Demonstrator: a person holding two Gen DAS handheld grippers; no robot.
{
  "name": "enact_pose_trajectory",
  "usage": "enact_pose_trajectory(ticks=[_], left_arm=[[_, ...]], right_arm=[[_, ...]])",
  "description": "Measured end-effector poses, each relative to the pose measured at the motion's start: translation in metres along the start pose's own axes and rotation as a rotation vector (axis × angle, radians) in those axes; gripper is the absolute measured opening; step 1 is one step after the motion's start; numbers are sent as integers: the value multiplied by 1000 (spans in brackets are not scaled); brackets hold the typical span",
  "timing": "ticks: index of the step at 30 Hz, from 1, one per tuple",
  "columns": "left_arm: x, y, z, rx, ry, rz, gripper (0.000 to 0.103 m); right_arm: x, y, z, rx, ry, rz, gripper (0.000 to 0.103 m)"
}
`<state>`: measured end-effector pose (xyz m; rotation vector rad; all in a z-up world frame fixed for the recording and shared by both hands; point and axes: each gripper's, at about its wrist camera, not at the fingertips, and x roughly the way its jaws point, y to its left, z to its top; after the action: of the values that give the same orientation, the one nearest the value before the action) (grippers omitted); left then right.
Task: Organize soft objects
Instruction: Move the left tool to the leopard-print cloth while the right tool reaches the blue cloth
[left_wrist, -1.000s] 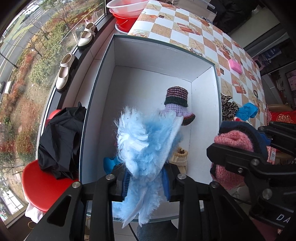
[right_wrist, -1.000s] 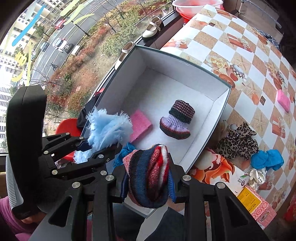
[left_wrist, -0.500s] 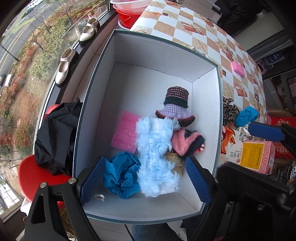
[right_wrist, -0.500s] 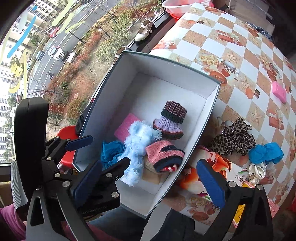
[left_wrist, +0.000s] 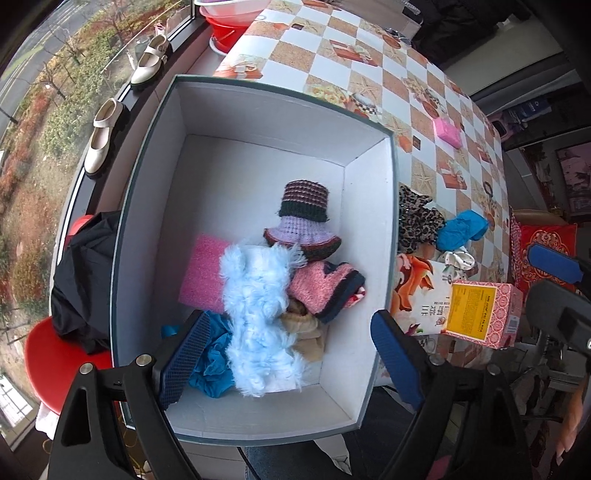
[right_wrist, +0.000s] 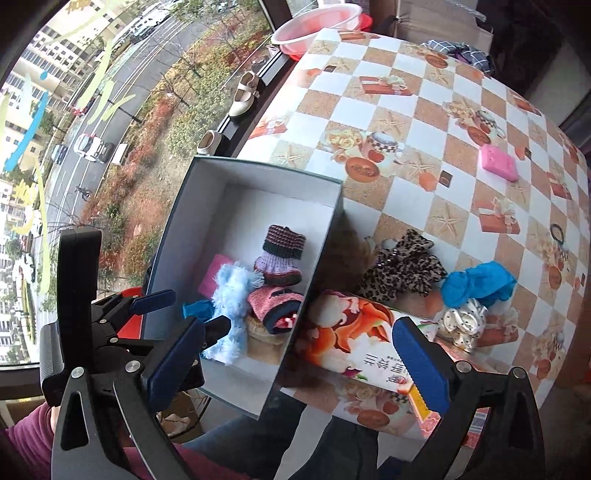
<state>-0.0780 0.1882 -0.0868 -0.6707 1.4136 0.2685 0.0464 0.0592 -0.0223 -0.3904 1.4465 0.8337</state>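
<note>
Grippers both hang empty over my sorting job: the left gripper spreads its jaws wide above the white box, and the right gripper is just as wide open off the box's near corner, over the printed carton. Inside the box lie the fluffy blue piece, the pink knit mitten, a striped knit hat, a pink sponge and a crumpled blue cloth, all heaped toward the near wall. Outside on the checkered tablecloth, the leopard-print fabric, a blue bundle and a dotted white scrunchie wait just beside the box, with a pink block well apart. My worry from here: the leopard piece presses close to the box wall and carton, so a careless reach could snag the rim, shove the box toward the table edge, or pinch two soft items at once.
</note>
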Motion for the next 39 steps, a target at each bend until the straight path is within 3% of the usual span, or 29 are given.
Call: enact_pose_trajectory(ticks=[9, 15, 22, 31, 36, 39], left_arm=[[-8, -63, 21, 127, 3, -42, 91], [0, -104, 31, 221, 22, 0, 91], [27, -142, 43, 316, 61, 124, 91], [91, -180, 69, 423, 126, 307, 91], [126, -191, 82, 416, 186, 339, 91], [149, -200, 88, 450, 224, 371, 91]], right_arm=[[-52, -100, -14, 198, -84, -75, 102], [-56, -169, -20, 294, -66, -118, 102], [-4, -226, -13, 317, 55, -91, 102], [96, -253, 14, 252, 197, -7, 102], [134, -264, 16, 194, 232, -111, 102], [137, -287, 9, 228, 233, -151, 102]])
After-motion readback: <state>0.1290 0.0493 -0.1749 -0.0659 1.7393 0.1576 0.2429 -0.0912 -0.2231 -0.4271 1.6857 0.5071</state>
